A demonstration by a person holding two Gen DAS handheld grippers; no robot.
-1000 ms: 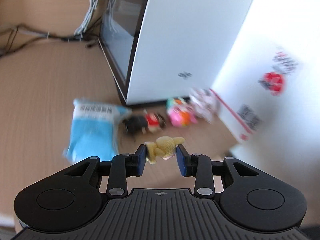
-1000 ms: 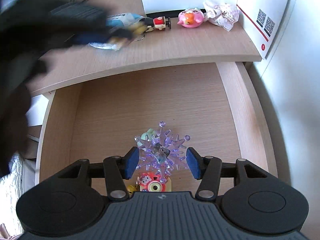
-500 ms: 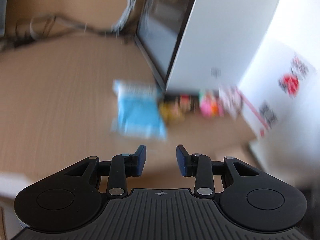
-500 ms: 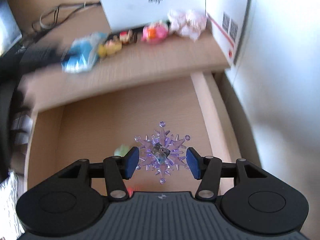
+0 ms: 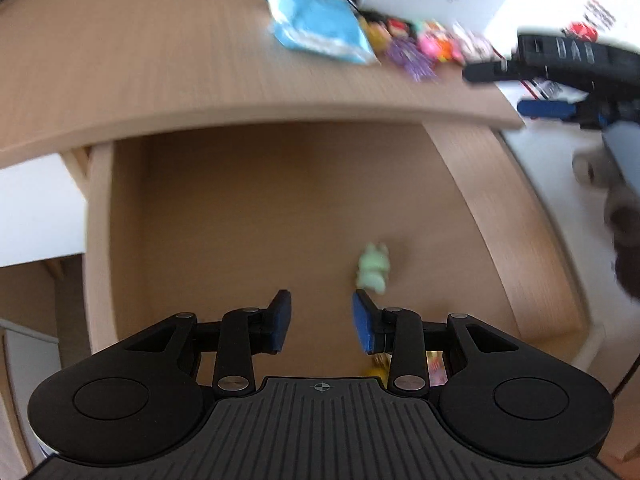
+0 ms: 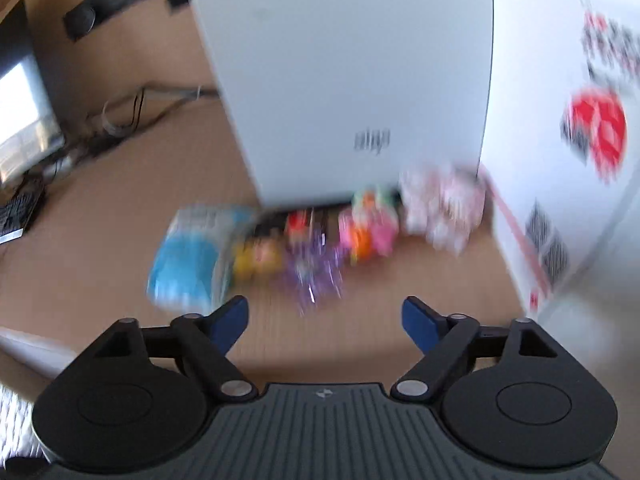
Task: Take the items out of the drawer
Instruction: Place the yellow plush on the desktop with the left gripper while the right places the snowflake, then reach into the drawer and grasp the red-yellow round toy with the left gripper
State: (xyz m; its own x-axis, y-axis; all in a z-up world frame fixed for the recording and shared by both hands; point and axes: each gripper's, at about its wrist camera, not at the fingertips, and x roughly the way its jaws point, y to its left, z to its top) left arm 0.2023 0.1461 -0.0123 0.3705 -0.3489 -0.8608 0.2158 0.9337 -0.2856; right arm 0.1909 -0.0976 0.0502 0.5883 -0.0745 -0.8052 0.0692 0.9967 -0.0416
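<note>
My left gripper [image 5: 320, 322] hangs over the open wooden drawer [image 5: 480, 184], its blue pads a little apart with nothing between them. A small green toy [image 5: 374, 268] lies on the drawer floor just beyond the right pad. Bits of a yellow and pink toy [image 5: 378, 368] show under the gripper. My right gripper [image 6: 325, 320] is over the desk top, its jaws opening wide and empty. The purple snowflake [image 6: 316, 268] lies on the desk just past its fingertips, among a yellow toy [image 6: 256, 258], a pink and orange toy [image 6: 366, 236] and a blue packet [image 6: 192, 260].
A white computer case [image 6: 352, 80] stands right behind the row of toys. A white carton with red print [image 6: 560, 120] closes off the right side. A crumpled white wrapper [image 6: 444, 208] lies by it. Cables [image 6: 120, 120] and a keyboard [image 6: 16, 212] are at the far left.
The left gripper let the yellow toy go on the desk and swung back down over the drawer. The right gripper carried the snowflake from the drawer to the desk and opened off it.
</note>
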